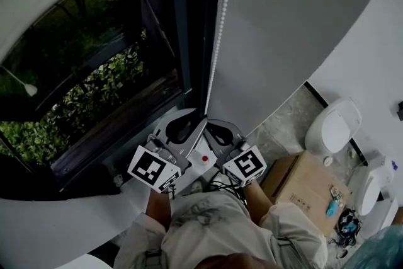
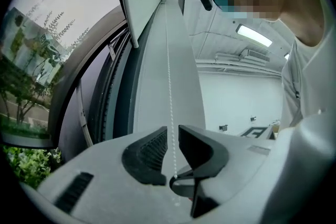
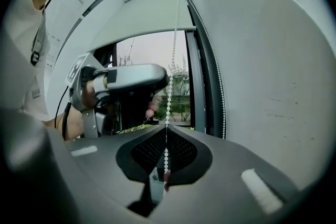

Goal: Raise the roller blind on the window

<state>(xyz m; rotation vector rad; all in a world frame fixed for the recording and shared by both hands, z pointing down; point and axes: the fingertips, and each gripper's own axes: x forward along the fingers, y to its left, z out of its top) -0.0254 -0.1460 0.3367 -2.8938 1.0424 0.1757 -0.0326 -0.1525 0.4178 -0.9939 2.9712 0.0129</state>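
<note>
blind (image 3: 152, 10): partly up, hem high on window (image 3: 157, 71), top part covered | chain (image 3: 169, 97): hangs beside frame, right of glass | right gripper (image 3: 166, 153): jaws pinching chain | left gripper (image 2: 173, 147): jaws slightly apart, chain loose between | to do: more pulls, likely

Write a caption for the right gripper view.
Right gripper pinches the bead chain; open left gripper straddles it higher up.
</note>
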